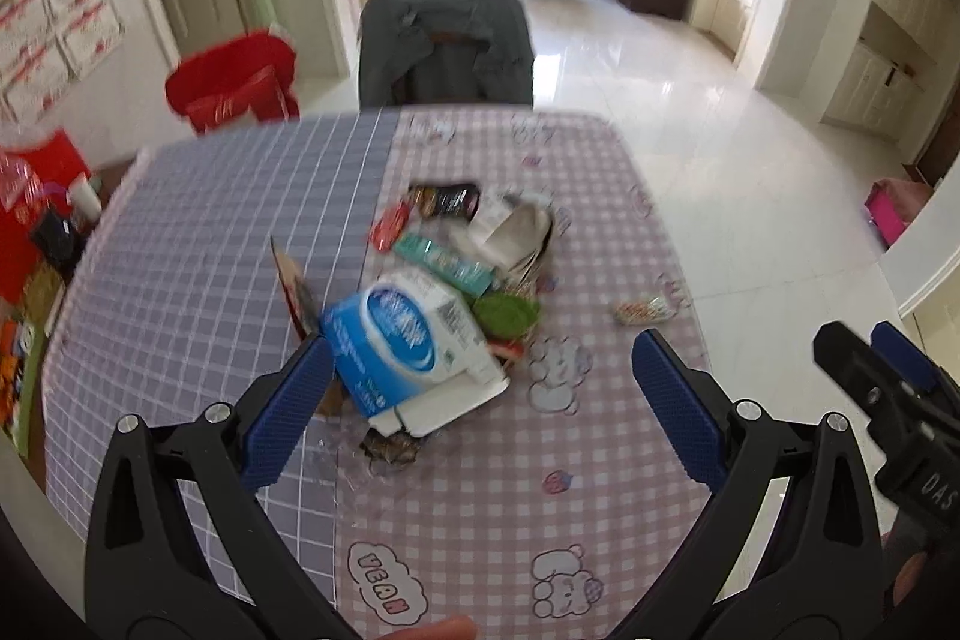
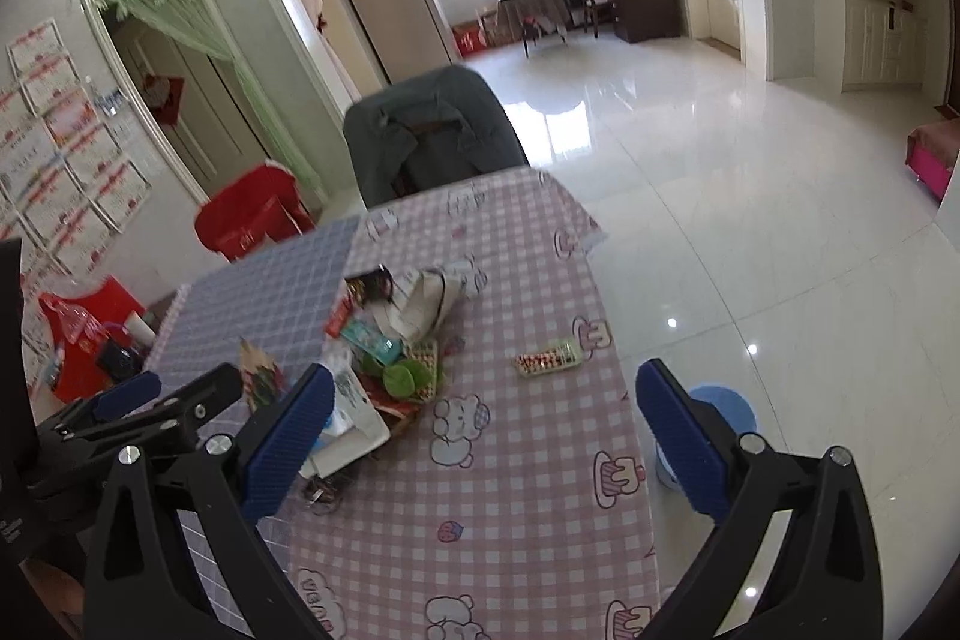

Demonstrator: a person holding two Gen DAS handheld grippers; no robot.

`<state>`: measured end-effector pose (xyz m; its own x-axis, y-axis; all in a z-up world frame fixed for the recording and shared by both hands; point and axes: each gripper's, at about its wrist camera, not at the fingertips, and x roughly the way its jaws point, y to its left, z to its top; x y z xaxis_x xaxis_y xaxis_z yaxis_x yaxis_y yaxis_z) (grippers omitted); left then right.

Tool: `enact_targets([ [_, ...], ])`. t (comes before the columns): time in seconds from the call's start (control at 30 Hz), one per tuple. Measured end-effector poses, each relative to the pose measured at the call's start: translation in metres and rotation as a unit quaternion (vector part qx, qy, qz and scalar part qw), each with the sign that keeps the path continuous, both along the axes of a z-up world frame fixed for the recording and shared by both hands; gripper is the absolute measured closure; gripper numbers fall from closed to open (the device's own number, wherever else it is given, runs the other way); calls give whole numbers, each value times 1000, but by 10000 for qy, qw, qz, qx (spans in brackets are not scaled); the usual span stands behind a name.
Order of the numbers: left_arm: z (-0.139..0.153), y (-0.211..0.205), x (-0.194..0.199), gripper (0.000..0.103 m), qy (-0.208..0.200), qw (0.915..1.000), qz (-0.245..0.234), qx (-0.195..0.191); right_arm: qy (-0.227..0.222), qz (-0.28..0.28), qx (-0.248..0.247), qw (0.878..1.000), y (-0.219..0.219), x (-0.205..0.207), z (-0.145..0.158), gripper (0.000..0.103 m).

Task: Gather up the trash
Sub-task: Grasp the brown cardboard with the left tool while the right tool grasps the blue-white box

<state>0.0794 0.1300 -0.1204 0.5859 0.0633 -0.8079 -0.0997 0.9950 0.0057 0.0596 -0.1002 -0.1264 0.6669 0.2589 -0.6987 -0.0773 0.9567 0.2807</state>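
Both jaws stand wide open, holding nothing. The left gripper hovers nearest the trash pile mid-tabletop — its blue-and-white packet lies just ahead, toward the left finger, long axis slanting down-right. The right gripper sits further right; a lone wrapper lies ahead of it — the blue bin is on the floor beyond. The cloth reads "VEAN"; packet print is blurred.

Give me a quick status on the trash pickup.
Left gripper open, right gripper open, both empty. Trash pile untouched on table; one wrapper lies apart. Nothing blocking.
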Motion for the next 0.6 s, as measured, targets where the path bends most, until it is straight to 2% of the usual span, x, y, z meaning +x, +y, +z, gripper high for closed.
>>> enact_targets([
  [0.13,-34,32,4,5,359,9986,311,-231,272,146,-171,9994,19,19,-32,4],
  [0.33,-77,68,13,6,659,9945,739,-347,668,413,-238,9966,46,45,-77,5],
  [0.6,-106,65,40,6,769,9941,600,-480,924,323,-453,9942,46,74,-108,5],
])
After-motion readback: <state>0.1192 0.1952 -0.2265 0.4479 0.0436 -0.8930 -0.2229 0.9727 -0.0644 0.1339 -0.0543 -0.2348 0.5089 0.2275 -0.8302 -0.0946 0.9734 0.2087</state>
